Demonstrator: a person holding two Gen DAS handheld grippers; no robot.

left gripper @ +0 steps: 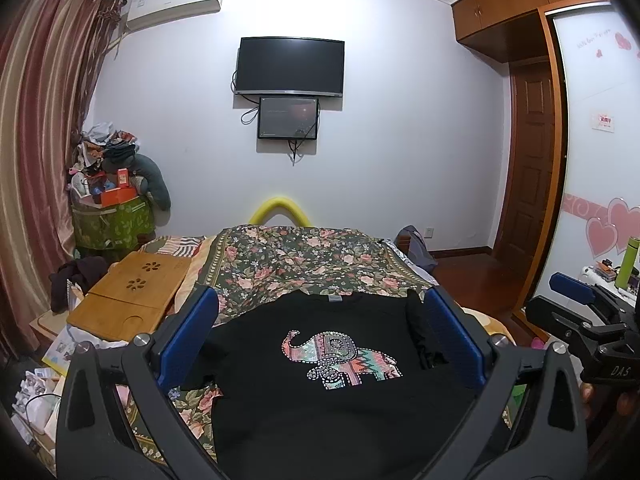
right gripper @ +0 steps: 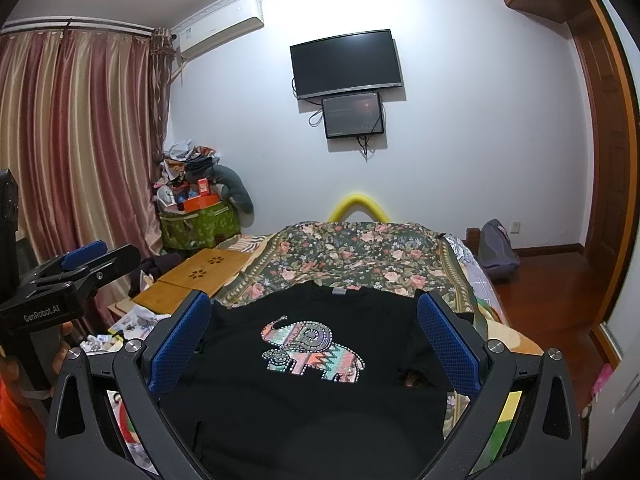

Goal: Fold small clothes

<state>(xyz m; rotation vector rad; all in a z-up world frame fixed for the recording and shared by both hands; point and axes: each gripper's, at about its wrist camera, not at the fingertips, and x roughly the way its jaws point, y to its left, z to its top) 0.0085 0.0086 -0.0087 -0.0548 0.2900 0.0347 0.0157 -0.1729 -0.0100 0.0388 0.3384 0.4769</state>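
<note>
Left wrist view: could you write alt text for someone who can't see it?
A black T-shirt with a patterned elephant print lies flat on a floral bedspread, framed by the open blue-padded left gripper. The right gripper hovers at right.

- Left wrist view: sits low over the bed (left gripper: 304, 256), faces the far wall; TV (left gripper: 290, 66) upper centre of frame.
- Right wrist view: same heading, close above the black shirt (right gripper: 304, 392).
- Shared: shirt, bed, TV, curtain (right gripper: 80, 140); each view catches the other gripper at its frame edge.
</note>
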